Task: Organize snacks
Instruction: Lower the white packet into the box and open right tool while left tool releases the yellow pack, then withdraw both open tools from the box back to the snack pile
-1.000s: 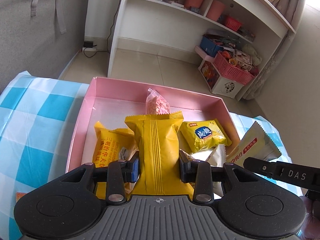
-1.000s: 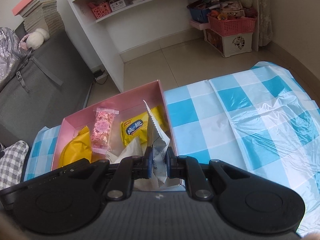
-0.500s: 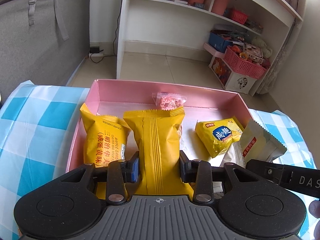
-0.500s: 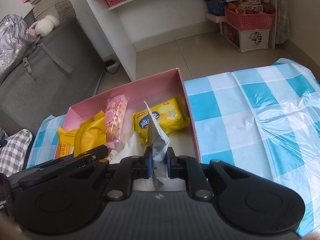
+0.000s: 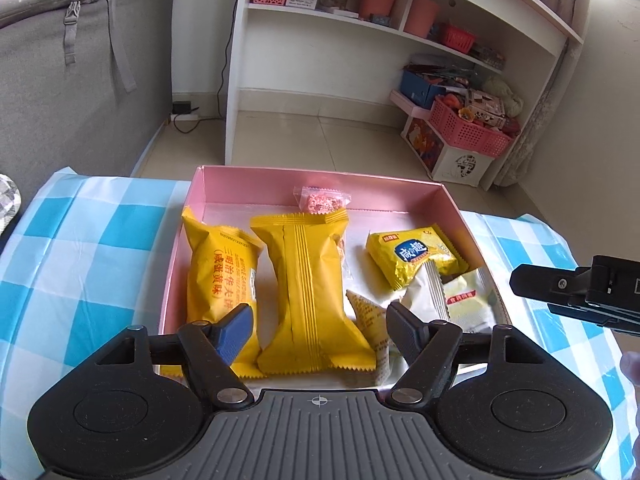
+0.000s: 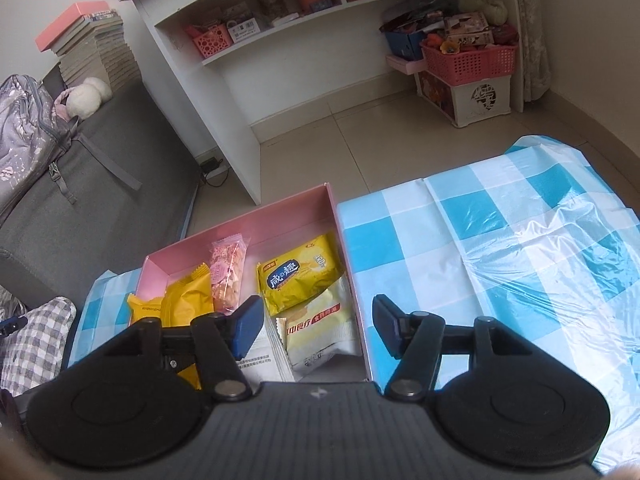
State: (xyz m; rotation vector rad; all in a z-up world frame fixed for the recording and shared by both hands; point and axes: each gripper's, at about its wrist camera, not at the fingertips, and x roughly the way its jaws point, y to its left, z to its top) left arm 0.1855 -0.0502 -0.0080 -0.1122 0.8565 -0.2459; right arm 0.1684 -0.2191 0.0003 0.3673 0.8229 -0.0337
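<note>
A pink box [image 5: 320,180] on the checked tablecloth holds several snack packs. My left gripper [image 5: 320,326] is open above its near edge, jaws apart on either side of a plain yellow pack [image 5: 308,288] lying in the box. Beside it lie a printed yellow pack [image 5: 218,272], a small pink candy bag [image 5: 322,200], a yellow cracker pack [image 5: 414,254] and a pale cracker pack [image 5: 470,300]. My right gripper [image 6: 316,330] is open over the box's right side [image 6: 340,232], above the pale cracker pack [image 6: 320,328]. The right gripper also shows in the left wrist view [image 5: 580,292].
The blue-and-white checked tablecloth [image 6: 500,248] stretches right of the box. Beyond the table stand a white shelf unit [image 5: 380,40], pink baskets [image 5: 468,128] on the floor and a grey sofa [image 5: 60,80] at left.
Both grippers have opened. The plain yellow pack left my left gripper and lies in the box; the pale cracker pack left my right gripper and lies at the box's right side.
</note>
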